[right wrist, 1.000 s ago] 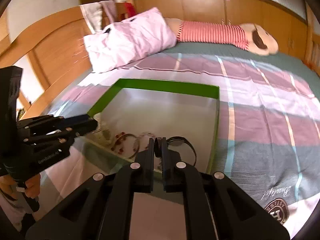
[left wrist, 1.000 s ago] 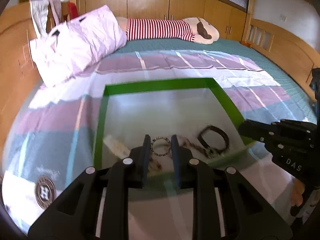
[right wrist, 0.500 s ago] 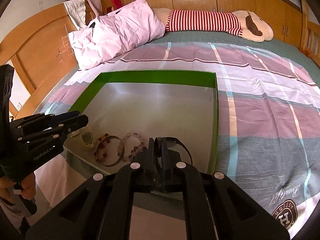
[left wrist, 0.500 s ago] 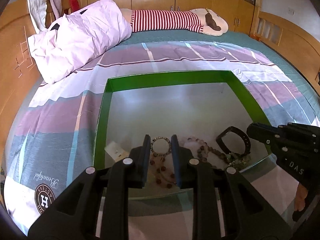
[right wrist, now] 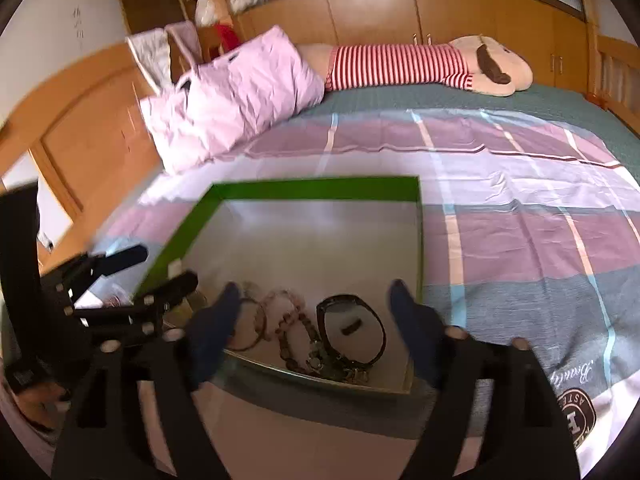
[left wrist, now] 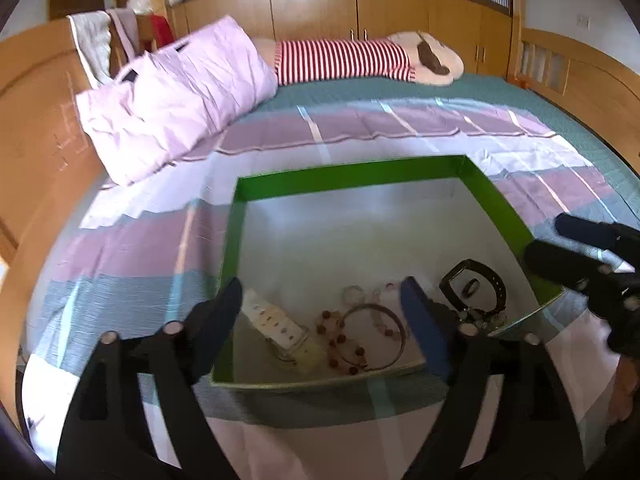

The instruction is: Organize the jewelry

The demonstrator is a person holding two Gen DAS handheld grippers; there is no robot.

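Green cardboard walls frame the shallow box point(left wrist: 348, 178) lying on the striped bedsheet point(left wrist: 132, 248). Its smooth grey floor holds the jewelry at the near edge — a round beaded bracelet point(left wrist: 362, 336), a black strap watch point(right wrist: 352, 330). Left gripper point(left wrist: 322, 312) and right gripper point(right wrist: 314, 312) both hover with jaws spread wide — holding nothing.

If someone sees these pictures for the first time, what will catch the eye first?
First comes the green box lying on the striped bed cover, with a small heap of jewelry at its near end: a black watch, bead bracelets and a thin bangle. Both the left gripper and the right gripper hang wide open and empty over that heap. Behind, a long plush dog in a red-striped shirt lies beside a pink pillow.
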